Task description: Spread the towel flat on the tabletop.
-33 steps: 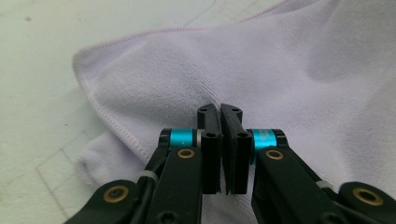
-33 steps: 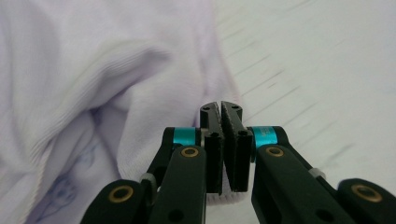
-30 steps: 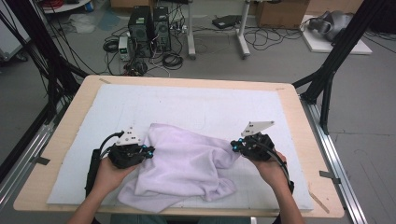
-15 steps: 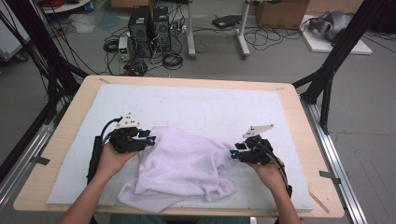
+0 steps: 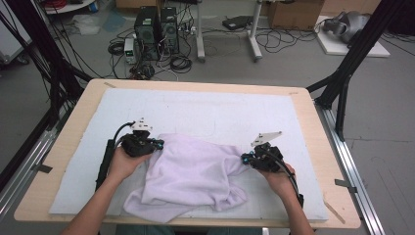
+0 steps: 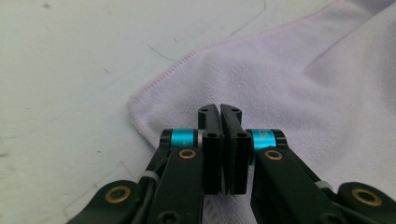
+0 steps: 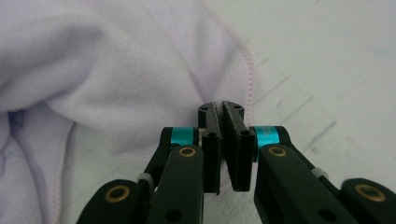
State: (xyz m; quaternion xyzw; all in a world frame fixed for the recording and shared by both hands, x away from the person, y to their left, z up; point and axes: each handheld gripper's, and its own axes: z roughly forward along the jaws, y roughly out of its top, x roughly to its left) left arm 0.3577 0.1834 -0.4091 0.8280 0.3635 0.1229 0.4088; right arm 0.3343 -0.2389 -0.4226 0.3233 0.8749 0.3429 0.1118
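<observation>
A pale lilac towel (image 5: pixel 191 178) lay rumpled on the white mat (image 5: pixel 220 110) that covered the wooden table (image 5: pixel 313 105), toward the person's side of it. Everything else is best placed against that towel.

At the towel's far left corner sat the left gripper (image 5: pixel 157 143), held in the person's left hand (image 5: pixel 125 160). In the left gripper view its black jaws had just closed and stood pressed together over the hemmed corner of the towel (image 6: pixel 261 88); I could not tell for certain whether any cloth was caught between the pads, though the fabric ran right under them.

At the towel's right edge sat the right gripper (image 5: pixel 244 159), held in the right hand (image 5: pixel 279 176), with a grey three-cornered plate (image 5: pixel 266 138) standing up on top of it. In the right gripper view its jaws had also just closed, and here a thin fold of the towel (image 7: pixel 107 70) showed in the narrow slit between the pads, beside the pink stitched hem, so it was pinching the cloth.

Between the two grippers the towel bunched in soft folds, and its near edge trailed down toward the table's front edge, left of the right forearm.
</observation>
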